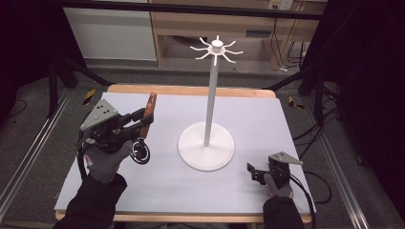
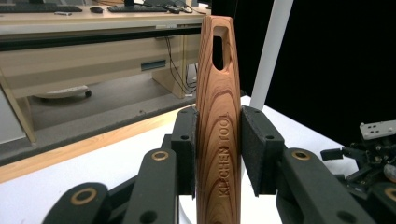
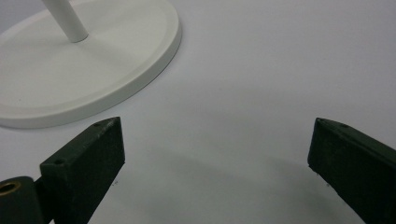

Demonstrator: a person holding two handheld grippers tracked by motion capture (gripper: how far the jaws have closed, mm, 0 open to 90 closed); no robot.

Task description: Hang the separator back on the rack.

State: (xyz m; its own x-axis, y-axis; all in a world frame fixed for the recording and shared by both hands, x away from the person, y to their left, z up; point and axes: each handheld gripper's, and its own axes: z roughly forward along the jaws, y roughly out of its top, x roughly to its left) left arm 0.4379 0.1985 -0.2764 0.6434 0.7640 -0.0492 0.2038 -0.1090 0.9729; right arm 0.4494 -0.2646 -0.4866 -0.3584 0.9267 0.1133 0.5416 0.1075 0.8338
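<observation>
My left gripper [image 1: 143, 120] clamps the striped wooden kitchen-tool handle [image 2: 218, 126] upright above the table's left side, my right gripper [image 1: 251, 171] rests spread wide, and I judge the handle could pivot between the pads.

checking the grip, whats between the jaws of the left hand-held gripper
A wooden utensil handle, marked KITCHEN TOOL, stands between the pads of the left hand-held gripper, with its hanging slot above them. The handle's lower end, and whatever tool head it carries, is hidden below the jaws.

Black sleeves, grey gloves; black hand-held grippers w/ grey triangular plates, brass-ringed screws.
</observation>
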